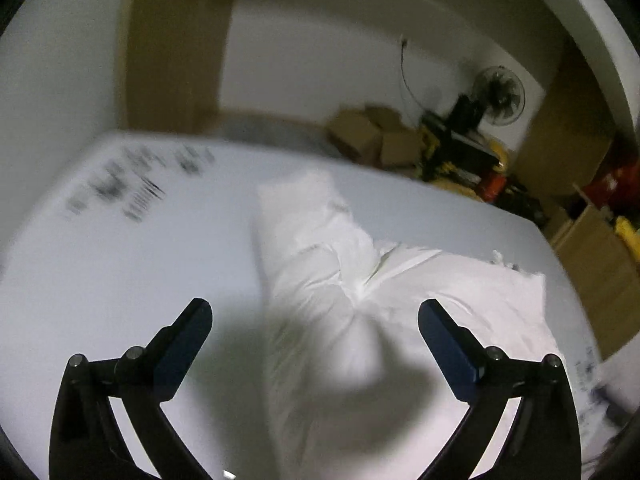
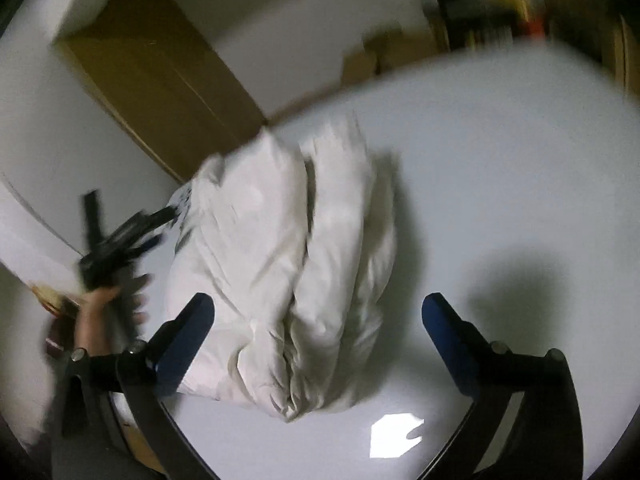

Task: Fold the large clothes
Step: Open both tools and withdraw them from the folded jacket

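A white garment (image 1: pixel 344 292) lies bunched in thick folds on the white table (image 1: pixel 120 248). In the left wrist view my left gripper (image 1: pixel 316 312) is open and empty, hovering above the garment's near part. In the right wrist view the garment (image 2: pixel 288 264) lies as a long rumpled bundle, and my right gripper (image 2: pixel 318 308) is open and empty above its near end. The left gripper (image 2: pixel 120 236) also shows there, blurred, held in a hand at the garment's left side.
Cardboard boxes (image 1: pixel 372 136), a fan (image 1: pixel 500 96) and clutter stand beyond the table's far edge. More boxes (image 1: pixel 596 248) stand at the right. A brown door (image 2: pixel 160 72) is behind the table. Printed marks (image 1: pixel 132 184) lie on the table's far left.
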A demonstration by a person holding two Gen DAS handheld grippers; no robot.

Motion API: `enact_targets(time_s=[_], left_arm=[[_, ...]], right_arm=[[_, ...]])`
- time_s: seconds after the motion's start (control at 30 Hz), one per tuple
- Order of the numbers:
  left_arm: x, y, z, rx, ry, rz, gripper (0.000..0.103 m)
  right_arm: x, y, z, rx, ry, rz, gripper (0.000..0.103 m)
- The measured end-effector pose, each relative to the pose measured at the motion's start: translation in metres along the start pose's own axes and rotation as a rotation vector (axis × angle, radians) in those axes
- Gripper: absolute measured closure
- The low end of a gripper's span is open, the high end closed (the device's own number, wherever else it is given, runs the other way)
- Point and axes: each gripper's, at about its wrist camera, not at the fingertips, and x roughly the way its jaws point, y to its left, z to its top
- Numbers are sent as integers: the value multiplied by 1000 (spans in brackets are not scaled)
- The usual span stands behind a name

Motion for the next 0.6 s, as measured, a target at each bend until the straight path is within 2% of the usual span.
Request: enact_targets(time_s=[0.13, 0.27, 0.37, 0.4, 0.5, 0.6], left_arm=[[-94, -19, -41, 44, -90, 156, 0], [-150, -41, -93, 57, -105, 283, 0], [-178, -48, -127, 39, -83, 270, 0], [-186, -49, -135, 29, -84, 265, 0], [-212, -47, -160, -17, -104, 272, 0], [-229, -50, -181, -53, -103, 294, 0]], right_arm=[[-39, 41, -8, -227, -107, -122, 0], [-62, 75, -37, -368, -193, -216, 0], [-76, 80, -47, -398, -215, -257, 0], [-68, 81, -55, -394, -215, -249, 0], [-88, 77, -78, -360, -201, -209, 0], [-111, 79, -100, -360, -205, -220, 0]])
